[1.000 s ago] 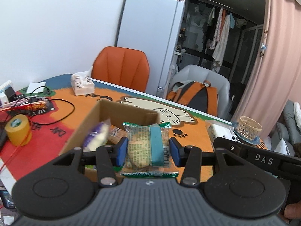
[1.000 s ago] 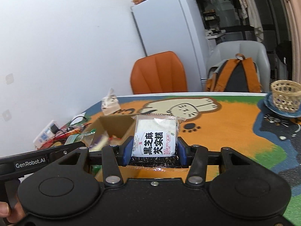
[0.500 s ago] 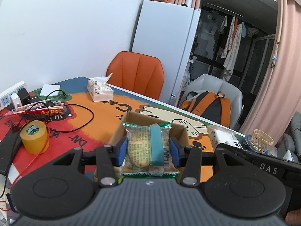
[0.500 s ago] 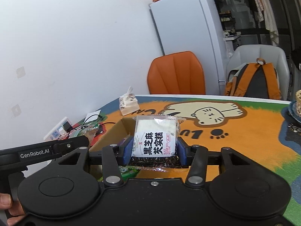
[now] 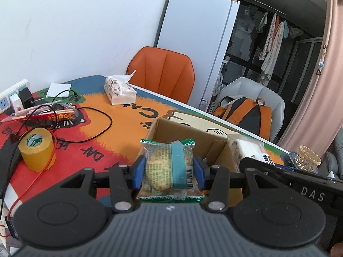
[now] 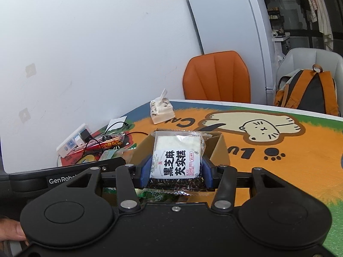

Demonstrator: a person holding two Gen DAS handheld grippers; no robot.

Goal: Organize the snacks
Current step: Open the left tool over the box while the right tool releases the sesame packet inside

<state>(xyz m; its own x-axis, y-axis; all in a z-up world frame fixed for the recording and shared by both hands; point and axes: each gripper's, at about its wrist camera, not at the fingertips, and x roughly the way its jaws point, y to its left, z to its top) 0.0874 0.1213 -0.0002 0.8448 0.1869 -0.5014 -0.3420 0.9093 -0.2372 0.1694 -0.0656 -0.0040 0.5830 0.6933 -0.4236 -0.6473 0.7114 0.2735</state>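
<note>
My left gripper (image 5: 169, 169) is shut on a green biscuit packet (image 5: 169, 167) and holds it in front of an open cardboard box (image 5: 184, 132) on the table. My right gripper (image 6: 175, 169) is shut on a white black-sesame rice cake packet (image 6: 176, 156), held above the same box (image 6: 216, 150). That packet also shows at the right in the left wrist view (image 5: 246, 147). The left gripper's body (image 6: 64, 177) shows at the left of the right wrist view, with green packets (image 6: 158, 194) below. The box's inside is mostly hidden.
A yellow tape roll (image 5: 37, 147), black cables (image 5: 90, 124), a red snack packet (image 5: 53, 114), a power strip (image 5: 10, 100) and a tissue pack (image 5: 120, 91) lie on the cat-print table mat (image 6: 278, 156). A wicker basket (image 5: 307, 156) stands right. Orange chair (image 5: 163, 72) behind.
Both grippers have pulled back and up from the box with their packets still held. The box now looks smaller and farther, and more of the table's left side shows.
</note>
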